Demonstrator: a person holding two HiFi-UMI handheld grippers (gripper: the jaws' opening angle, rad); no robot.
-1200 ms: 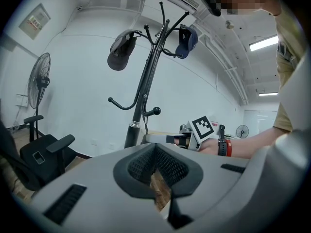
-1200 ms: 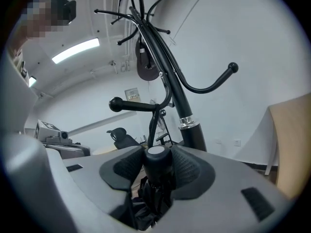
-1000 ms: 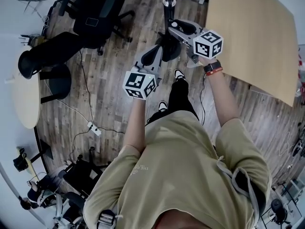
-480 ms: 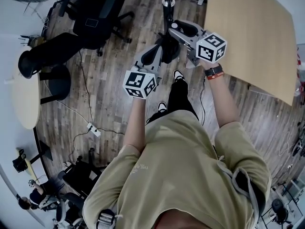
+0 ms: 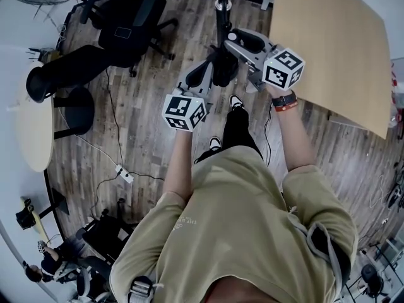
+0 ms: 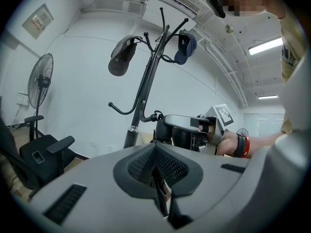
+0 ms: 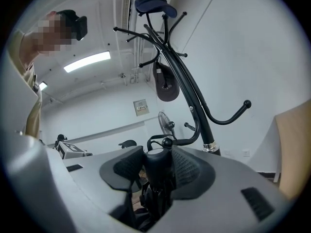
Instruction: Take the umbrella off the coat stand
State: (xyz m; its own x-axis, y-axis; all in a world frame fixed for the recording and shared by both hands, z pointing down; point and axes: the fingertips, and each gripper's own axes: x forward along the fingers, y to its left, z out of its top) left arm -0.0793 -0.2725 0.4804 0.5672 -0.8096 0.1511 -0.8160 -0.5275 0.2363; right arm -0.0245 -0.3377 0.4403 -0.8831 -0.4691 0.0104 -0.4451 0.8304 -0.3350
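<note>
Right gripper view: a folded black umbrella (image 7: 156,191) was held by the fingers of the right gripper (image 7: 158,163); the left gripper (image 6: 156,174) fingers were shut, empty. The strap (image 7: 151,141) might be caught on a hook (image 7: 183,141) of the black metal coat stand (image 7: 192,103).

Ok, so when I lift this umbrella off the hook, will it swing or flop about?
Probably swings: the right claw grips the umbrella by its handle only, with the body hanging below. The dark folds look loose, so likely floppy. Its thin strap seems to loop the hook and may snag.
</note>
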